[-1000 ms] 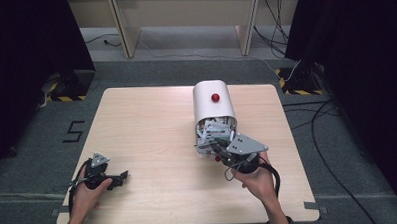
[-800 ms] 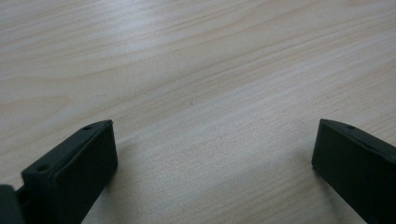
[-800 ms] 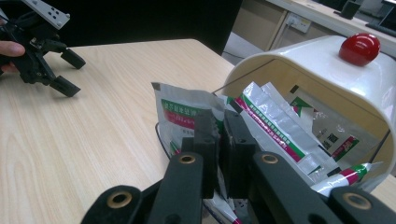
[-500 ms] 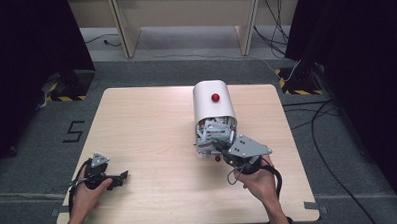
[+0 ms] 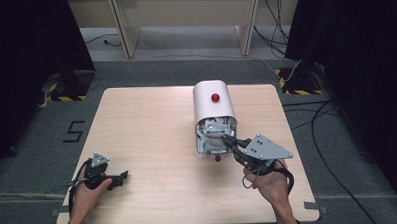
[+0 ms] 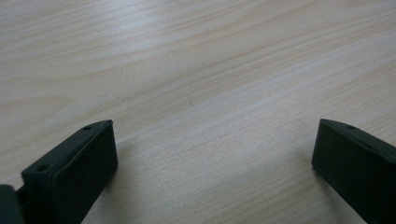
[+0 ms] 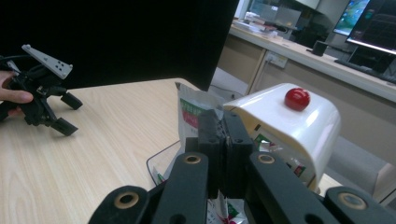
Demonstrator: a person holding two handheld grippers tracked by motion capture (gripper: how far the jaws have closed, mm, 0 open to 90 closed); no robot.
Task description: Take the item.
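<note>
Right gripper [image 7: 219, 135] clamped on packet [image 7: 194, 109] at bin [image 5: 213, 104] mouth, for pulling it out; left gripper [image 5: 119, 176] open, parked near-left, out of the way.

One white bread-bin-style container [image 5: 213, 104] is sitting on one wooden table [image 5: 147, 124]. Two red knobs are showing: one on the container top [image 5: 215, 97], one at the open lid's edge [image 5: 217, 158]. Several snack packets [image 5: 215, 134] are crowding the container's mouth, exact number unclear. Two grippers are being held: left gripper [image 5: 120, 178] and right gripper [image 5: 229, 140]. Two hands are showing.
</note>
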